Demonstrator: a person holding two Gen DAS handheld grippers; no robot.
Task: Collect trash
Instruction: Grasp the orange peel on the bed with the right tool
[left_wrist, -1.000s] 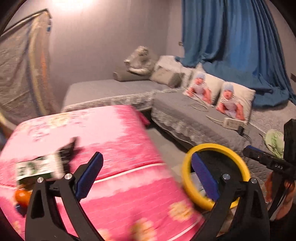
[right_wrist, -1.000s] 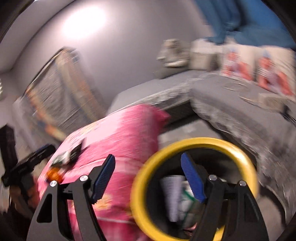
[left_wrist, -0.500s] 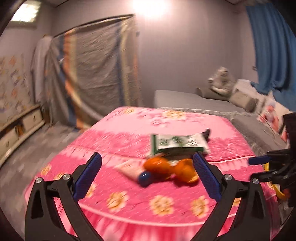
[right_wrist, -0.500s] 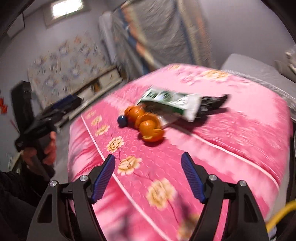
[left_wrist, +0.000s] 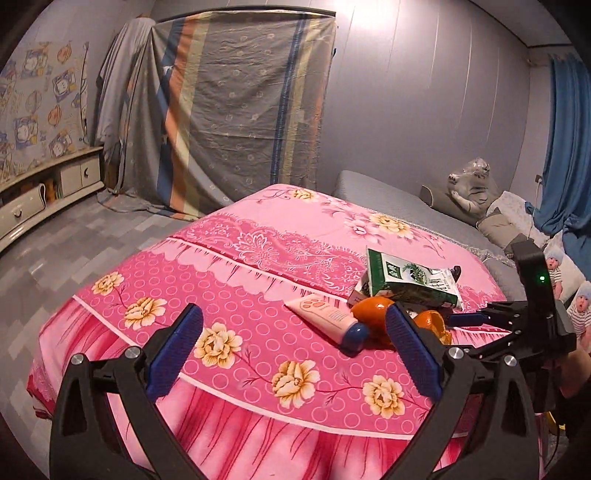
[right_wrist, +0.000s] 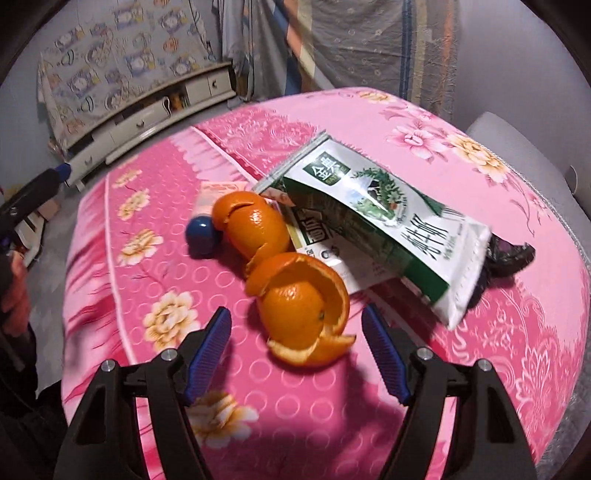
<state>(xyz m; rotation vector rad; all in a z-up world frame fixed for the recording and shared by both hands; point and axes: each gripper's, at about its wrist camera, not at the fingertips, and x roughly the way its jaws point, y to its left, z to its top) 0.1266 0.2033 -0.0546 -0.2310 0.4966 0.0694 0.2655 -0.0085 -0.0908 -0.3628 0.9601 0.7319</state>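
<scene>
Now both grippers gape empty over the pink floral cloth (right_wrist: 155, 373): right gripper (right_wrist: 297, 354) has orange peel (right_wrist: 301, 302) at twelve o'clock, green milk carton (right_wrist: 373, 218) at one; left gripper (left_wrist: 295, 354) has a pink tube (left_wrist: 325, 317) at one.

Dim, bluish indoor light — soft shadows, sharp centres, fisheye bending and dark vignetted corners.
</scene>
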